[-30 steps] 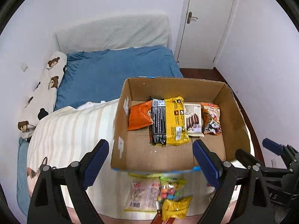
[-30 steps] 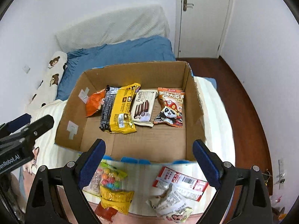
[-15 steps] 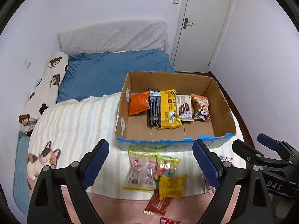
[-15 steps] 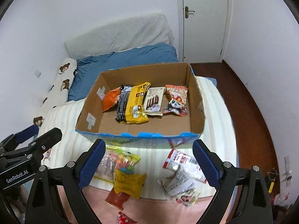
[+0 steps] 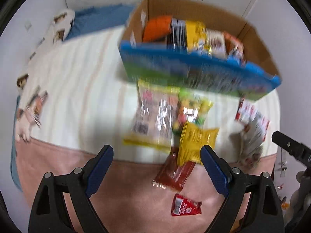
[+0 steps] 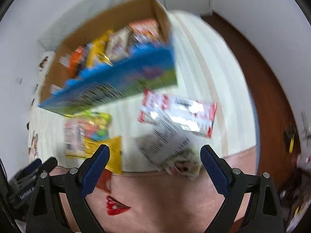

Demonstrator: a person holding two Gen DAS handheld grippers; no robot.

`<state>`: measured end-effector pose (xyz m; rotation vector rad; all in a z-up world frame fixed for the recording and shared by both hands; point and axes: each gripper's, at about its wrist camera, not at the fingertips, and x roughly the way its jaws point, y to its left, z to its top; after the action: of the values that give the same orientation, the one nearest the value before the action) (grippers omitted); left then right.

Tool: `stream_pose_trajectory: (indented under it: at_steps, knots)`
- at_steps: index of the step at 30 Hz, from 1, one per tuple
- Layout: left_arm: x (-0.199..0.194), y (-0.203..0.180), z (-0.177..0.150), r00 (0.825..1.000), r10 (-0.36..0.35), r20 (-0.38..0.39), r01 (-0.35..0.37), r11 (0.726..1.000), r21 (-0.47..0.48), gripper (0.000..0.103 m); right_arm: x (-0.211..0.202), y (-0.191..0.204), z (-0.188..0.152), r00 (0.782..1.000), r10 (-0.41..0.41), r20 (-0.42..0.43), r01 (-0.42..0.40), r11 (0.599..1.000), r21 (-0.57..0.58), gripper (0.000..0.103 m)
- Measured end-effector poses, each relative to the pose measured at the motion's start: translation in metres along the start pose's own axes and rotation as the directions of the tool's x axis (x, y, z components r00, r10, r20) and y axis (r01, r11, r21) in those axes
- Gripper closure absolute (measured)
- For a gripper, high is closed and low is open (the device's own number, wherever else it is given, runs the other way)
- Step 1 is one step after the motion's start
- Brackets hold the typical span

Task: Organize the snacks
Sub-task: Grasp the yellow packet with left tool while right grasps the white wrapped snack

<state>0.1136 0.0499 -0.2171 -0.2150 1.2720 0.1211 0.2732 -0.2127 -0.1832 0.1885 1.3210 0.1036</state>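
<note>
A cardboard box [image 5: 258, 44] with a blue printed front holds several snack packets on the bed. Loose packets lie in front of it: a clear bag [image 5: 153, 114], a yellow packet [image 5: 194, 145], a dark red packet [image 5: 175, 172] and a small red packet [image 5: 184, 206]. My left gripper [image 5: 156, 153] hangs open above the yellow and dark red packets, holding nothing. In the right wrist view, a red-and-silver packet [image 6: 178, 114] and a crumpled silver packet [image 6: 165, 145] lie right of the box [image 6: 108, 85]. My right gripper [image 6: 154, 153] stands open over the crumpled packet. Both views are blurred.
The bed has a striped cream blanket [image 5: 81, 89] with a pink border [image 5: 124, 184], and a blue sheet [image 5: 97, 17] behind. Brown wooden floor [image 6: 272, 89] runs along the bed's right side. The other gripper shows at each view's edge [image 5: 291, 145].
Both grippers have dropped and tipped downward toward the loose packets in front of the box. The packets now fill the views, and the box has slid to the top. Jaws stay wide.
</note>
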Motion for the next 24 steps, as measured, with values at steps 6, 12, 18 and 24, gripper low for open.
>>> stream_pose_trajectory:
  at_steps: [6, 12, 18, 24]
  knots:
    - [0.039, -0.007, -0.007, 0.993, -0.029, -0.113, 0.024, 0.999, -0.046, 0.011, 0.064, -0.040, 0.003, 0.983, 0.135, -0.126, -0.099, 0.961, 0.258, 0.007]
    - [0.067, -0.006, -0.008, 0.958, -0.172, -0.230, 0.127, 0.972, -0.197, 0.011, 0.095, -0.039, 0.008, 0.985, 0.087, -0.148, -0.048, 0.967, 0.249, 0.039]
    - [0.103, -0.012, -0.009, 0.872, -0.375, -0.314, 0.228, 0.879, -0.418, 0.011, 0.098, -0.020, -0.003, 0.984, 0.038, -0.177, -0.029, 0.998, 0.054, 0.054]
    - [0.129, -0.015, -0.001, 0.828, -0.475, -0.297, 0.219, 0.762, -0.609, 0.011, 0.091, -0.020, -0.021, 0.980, -0.036, -0.193, 0.024, 0.997, -0.067, 0.056]
